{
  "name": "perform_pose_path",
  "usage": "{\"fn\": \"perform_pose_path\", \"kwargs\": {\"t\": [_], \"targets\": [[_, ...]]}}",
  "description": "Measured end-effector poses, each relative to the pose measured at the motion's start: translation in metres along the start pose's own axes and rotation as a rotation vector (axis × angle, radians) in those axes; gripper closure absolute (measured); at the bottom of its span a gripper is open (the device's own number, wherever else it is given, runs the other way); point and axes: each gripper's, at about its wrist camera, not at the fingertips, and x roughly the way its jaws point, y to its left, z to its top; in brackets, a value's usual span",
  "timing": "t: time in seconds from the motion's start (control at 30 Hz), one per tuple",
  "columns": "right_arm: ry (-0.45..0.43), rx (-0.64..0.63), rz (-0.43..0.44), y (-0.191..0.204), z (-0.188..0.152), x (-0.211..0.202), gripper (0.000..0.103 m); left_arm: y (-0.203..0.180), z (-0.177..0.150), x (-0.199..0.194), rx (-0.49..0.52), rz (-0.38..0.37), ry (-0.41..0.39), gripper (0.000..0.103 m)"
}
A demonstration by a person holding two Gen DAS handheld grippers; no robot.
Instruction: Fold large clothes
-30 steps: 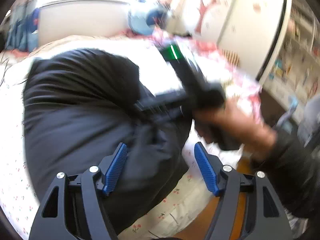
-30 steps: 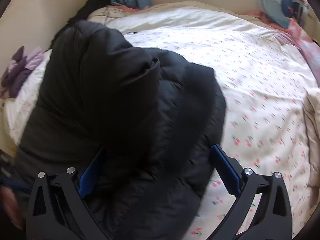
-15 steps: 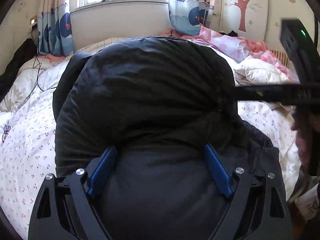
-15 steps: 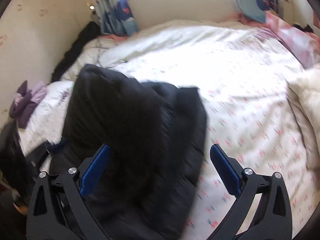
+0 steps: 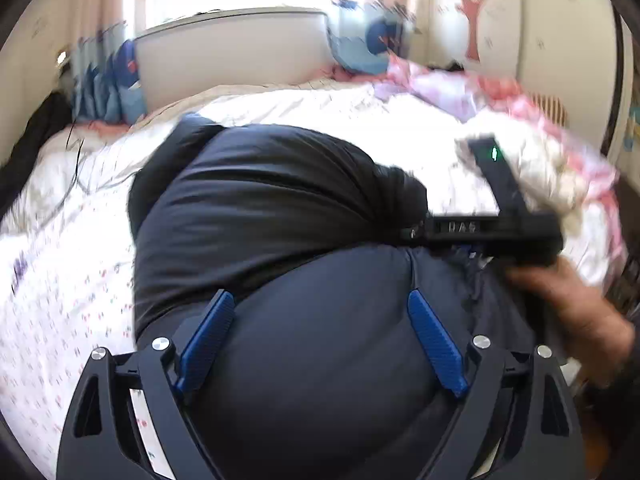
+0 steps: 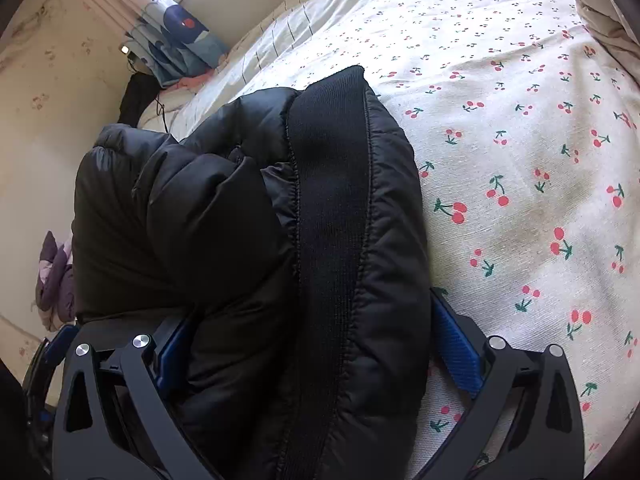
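A bed (image 6: pixel 520 140) with a cherry-print sheet is filling the room below a bright window. A black padded jacket (image 6: pixel 248 220), bundled into a thick fold, is lying on the near side of the bed, its long axis running away from both cameras toward the curtains (image 5: pixel 104 88). The left gripper (image 5: pixel 320 336) is standing wide, its jaws having just been opening, with jacket bulging between the pads. The right gripper (image 6: pixel 316 344) is straddling the ribbed band, jaws wide; whether its pads are pressing cannot be told. The step appears to be settling the fold; the next move probably calls for flattening the bulk.
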Motion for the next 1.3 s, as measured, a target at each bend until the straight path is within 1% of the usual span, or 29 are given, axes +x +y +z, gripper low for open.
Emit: {"fn": "perform_pose_path", "kwargs": {"t": [0.07, 0.1, 0.13, 0.17, 0.2, 0.23, 0.27, 0.3, 0.37, 0.4, 0.43, 0.47, 0.5, 0.57, 0.63, 0.7, 0.73, 0.77, 0.8, 0.87, 0.93, 1.0, 1.03, 1.07, 1.1, 1.13, 1.2, 1.23, 1.3], "targets": [[0.005, -0.003, -0.005, -0.001, 0.000, 0.000, 0.006, 0.036, -0.003, -0.017, -0.161, -0.025, -0.044, 0.017], [0.006, -0.003, -0.006, -0.002, 0.000, 0.002, 0.006, 0.054, -0.007, -0.020, -0.236, -0.032, -0.047, 0.017], [0.007, -0.003, -0.007, 0.003, 0.004, 0.010, 0.006, 0.079, -0.012, -0.021, -0.339, -0.033, -0.041, 0.016], [0.006, -0.001, -0.008, 0.002, 0.003, 0.010, 0.006, 0.102, -0.018, -0.019, -0.441, -0.034, -0.030, 0.016], [0.003, 0.004, -0.009, 0.003, 0.002, 0.011, 0.006, 0.127, -0.027, -0.011, -0.555, -0.042, 0.005, 0.016], [-0.001, 0.011, -0.008, 0.002, 0.001, 0.012, 0.006, 0.144, -0.034, -0.002, -0.633, -0.069, 0.040, 0.016], [-0.006, 0.020, -0.005, 0.004, -0.001, 0.014, 0.006, 0.158, -0.042, 0.016, -0.694, -0.131, 0.096, 0.015], [-0.016, 0.029, 0.000, 0.006, -0.003, 0.014, 0.006, 0.161, -0.046, 0.027, -0.711, -0.176, 0.125, 0.014], [-0.050, 0.058, 0.013, 0.007, -0.008, 0.016, 0.006, 0.163, -0.049, 0.047, -0.753, -0.317, 0.143, 0.014], [-0.072, 0.084, 0.026, 0.007, -0.012, 0.017, 0.006, 0.160, -0.045, 0.050, -0.743, -0.355, 0.148, 0.014], [-0.092, 0.118, 0.048, 0.007, -0.018, 0.018, 0.006, 0.155, -0.038, 0.050, -0.710, -0.351, 0.149, 0.014], [-0.101, 0.146, 0.072, 0.011, -0.022, 0.021, 0.006, 0.148, -0.027, 0.046, -0.653, -0.334, 0.141, 0.014], [-0.098, 0.170, 0.119, 0.022, -0.027, 0.027, 0.006, 0.147, -0.022, 0.041, -0.626, -0.327, 0.131, 0.014], [-0.091, 0.167, 0.138, 0.046, -0.031, 0.039, 0.006, 0.157, -0.014, 0.022, -0.596, -0.290, 0.109, 0.014], [-0.034, 0.148, 0.226, 0.081, -0.040, 0.062, 0.006, 0.172, -0.014, -0.004, -0.584, -0.249, 0.084, 0.014], [0.034, 0.081, 0.288, 0.118, -0.051, 0.081, 0.006, 0.196, -0.026, -0.039, -0.566, -0.184, 0.068, 0.014], [0.070, 0.044, 0.306, 0.134, -0.056, 0.088, 0.006, 0.207, -0.033, -0.050, -0.564, -0.157, 0.073, 0.014], [0.100, 0.002, 0.311, 0.148, -0.062, 0.095, 0.006, 0.224, -0.048, -0.061, -0.578, -0.125, 0.100, 0.014], [0.133, -0.044, 0.310, 0.161, -0.068, 0.101, 0.006, 0.238, -0.057, -0.064, -0.594, -0.104, 0.133, 0.014], [0.151, -0.066, 0.304, 0.163, -0.074, 0.104, 0.006, 0.256, -0.076, -0.069, -0.625, -0.052, 0.189, 0.014], [0.155, -0.045, 0.285, 0.156, -0.073, 0.100, 0.007, 0.262, -0.080, -0.087, -0.650, 0.012, 0.132, 0.014], [0.152, -0.038, 0.244, 0.149, -0.071, 0.093, 0.007, 0.252, -0.064, -0.109, -0.647, 0.063, 0.009, 0.014], [0.157, -0.039, 0.236, 0.146, -0.071, 0.089, 0.007, 0.242, -0.051, -0.114, -0.622, 0.057, -0.044, 0.014], [0.171, -0.045, 0.231, 0.146, -0.071, 0.087, 0.007, 0.229, -0.038, -0.115, -0.584, 0.038, -0.074, 0.014], [0.177, -0.056, 0.222, 0.146, -0.072, 0.082, 0.007, 0.210, -0.022, -0.109, -0.517, 0.022, -0.082, 0.014], [0.171, -0.076, 0.203, 0.148, -0.071, 0.075, 0.007, 0.198, -0.014, -0.100, -0.465, 0.013, -0.066, 0.014], [0.109, -0.148, 0.131, 0.159, -0.067, 0.055, 0.007, 0.175, -0.009, -0.070, -0.381, -0.012, 0.015, 0.014], [0.053, -0.181, 0.091, 0.165, -0.062, 0.040, 0.007, 0.167, -0.010, -0.055, -0.353, 0.011, 0.052, 0.013], [-0.093, -0.264, 0.049, 0.189, -0.050, 0.009, 0.007, 0.156, -0.018, -0.042, -0.291, 0.051, 0.068, 0.013]]}}
